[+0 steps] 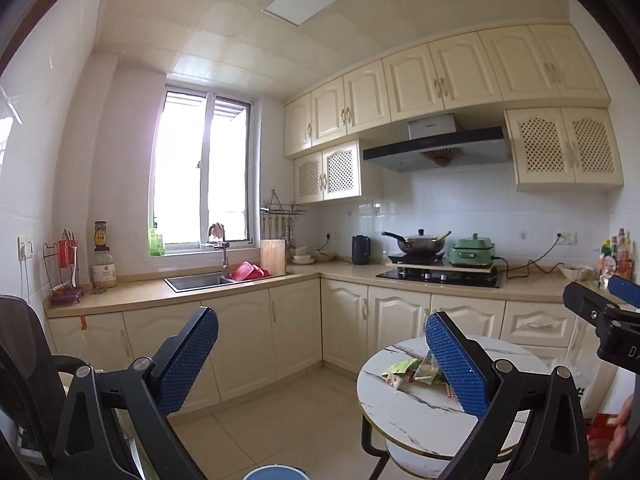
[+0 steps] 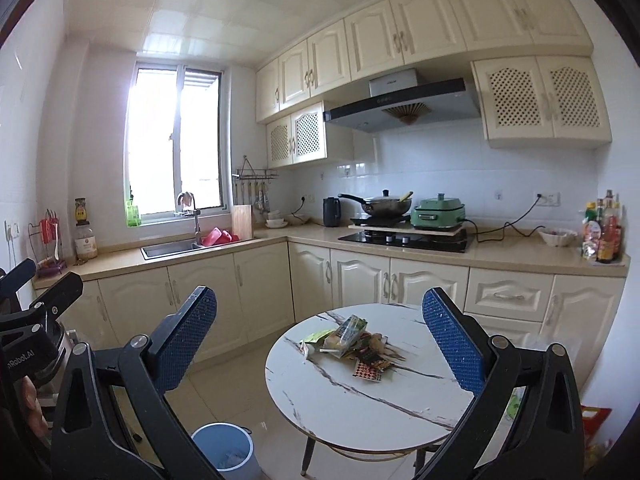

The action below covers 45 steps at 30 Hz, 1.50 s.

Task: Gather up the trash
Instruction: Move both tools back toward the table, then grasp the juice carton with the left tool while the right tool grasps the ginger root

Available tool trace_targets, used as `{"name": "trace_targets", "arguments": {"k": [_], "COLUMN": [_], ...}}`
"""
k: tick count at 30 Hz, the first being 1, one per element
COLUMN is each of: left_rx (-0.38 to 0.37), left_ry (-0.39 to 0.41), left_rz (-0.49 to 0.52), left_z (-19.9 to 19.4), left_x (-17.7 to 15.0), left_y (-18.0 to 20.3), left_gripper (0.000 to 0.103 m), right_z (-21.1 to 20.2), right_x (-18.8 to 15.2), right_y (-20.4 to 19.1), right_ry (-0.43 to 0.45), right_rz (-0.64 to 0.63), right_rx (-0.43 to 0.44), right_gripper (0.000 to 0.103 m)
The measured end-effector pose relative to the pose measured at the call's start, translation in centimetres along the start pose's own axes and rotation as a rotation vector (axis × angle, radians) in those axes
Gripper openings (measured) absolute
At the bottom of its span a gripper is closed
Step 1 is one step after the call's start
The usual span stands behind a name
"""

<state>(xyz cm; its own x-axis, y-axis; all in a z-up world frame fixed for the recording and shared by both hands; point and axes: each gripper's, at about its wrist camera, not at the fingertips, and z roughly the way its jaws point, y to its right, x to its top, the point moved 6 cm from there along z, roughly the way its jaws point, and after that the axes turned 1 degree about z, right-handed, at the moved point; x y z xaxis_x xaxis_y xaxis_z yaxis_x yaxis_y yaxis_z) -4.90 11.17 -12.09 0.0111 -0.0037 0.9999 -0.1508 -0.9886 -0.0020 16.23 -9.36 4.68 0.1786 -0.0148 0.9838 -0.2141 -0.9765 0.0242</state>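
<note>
A pile of trash wrappers [image 2: 352,346] lies on a round white marble table [image 2: 360,404]; in the left wrist view the pile [image 1: 412,372] is partly hidden behind my right finger. A light blue bin [image 2: 230,450] stands on the floor left of the table, its rim just visible in the left wrist view [image 1: 274,474]. My left gripper [image 1: 322,364] is open and empty, held well above the floor, left of the table. My right gripper [image 2: 320,344] is open and empty, well back from the pile.
Kitchen counter [image 2: 520,256] runs along the back with a sink [image 2: 172,248], hob and wok [image 2: 384,206], green cooker [image 2: 438,212], and bottles [image 2: 604,236]. A black chair [image 1: 24,364] stands at left. A red bag [image 2: 596,420] lies at right.
</note>
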Motion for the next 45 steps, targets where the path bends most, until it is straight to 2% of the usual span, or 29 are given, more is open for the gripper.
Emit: {"name": "trace_targets", "arguments": {"k": [8, 13, 18, 26, 32, 39, 42, 45], "left_rx": [-0.009, -0.011, -0.038, -0.134, -0.303, -0.415, -0.442, -0.452], "left_ry": [-0.024, -0.058, -0.141, -0.315, -0.42, -0.565, -0.624, -0.677], "left_rz": [0.009, 0.013, 0.002, 0.015, 0.05, 0.106, 0.107, 0.086], "left_z": [1.2, 5.8, 11.6, 23.5, 34.6, 47.1, 51.5, 56.3], "left_x": [-0.4, 0.6, -0.5, -2.1, -2.9, -6.5, -7.7, -8.3], "left_y": [-0.3, -0.1, 0.8, 4.6, 10.5, 16.6, 18.6, 20.0], "left_gripper": [0.102, 0.102, 0.102, 0.102, 0.102, 0.102, 0.102, 0.097], "right_z": [0.6, 2.1, 5.8, 15.1, 22.1, 30.0, 33.4, 36.2], "right_x": [-0.6, -1.5, -4.2, -11.0, -15.4, -18.0, -18.9, -19.9], "right_y": [0.9, 2.5, 5.4, 9.4, 13.2, 16.7, 18.0, 19.0], "right_ry": [-0.017, -0.041, -0.122, -0.334, -0.461, -0.572, -0.611, -0.636], "right_rz": [0.008, 0.013, 0.031, 0.031, 0.046, 0.003, 0.006, 0.016], "right_rx": [-0.016, -0.051, -0.106, -0.165, -0.214, -0.226, -0.202, -0.173], "right_gripper": [0.103, 0.103, 0.103, 0.103, 0.103, 0.103, 0.103, 0.103]}}
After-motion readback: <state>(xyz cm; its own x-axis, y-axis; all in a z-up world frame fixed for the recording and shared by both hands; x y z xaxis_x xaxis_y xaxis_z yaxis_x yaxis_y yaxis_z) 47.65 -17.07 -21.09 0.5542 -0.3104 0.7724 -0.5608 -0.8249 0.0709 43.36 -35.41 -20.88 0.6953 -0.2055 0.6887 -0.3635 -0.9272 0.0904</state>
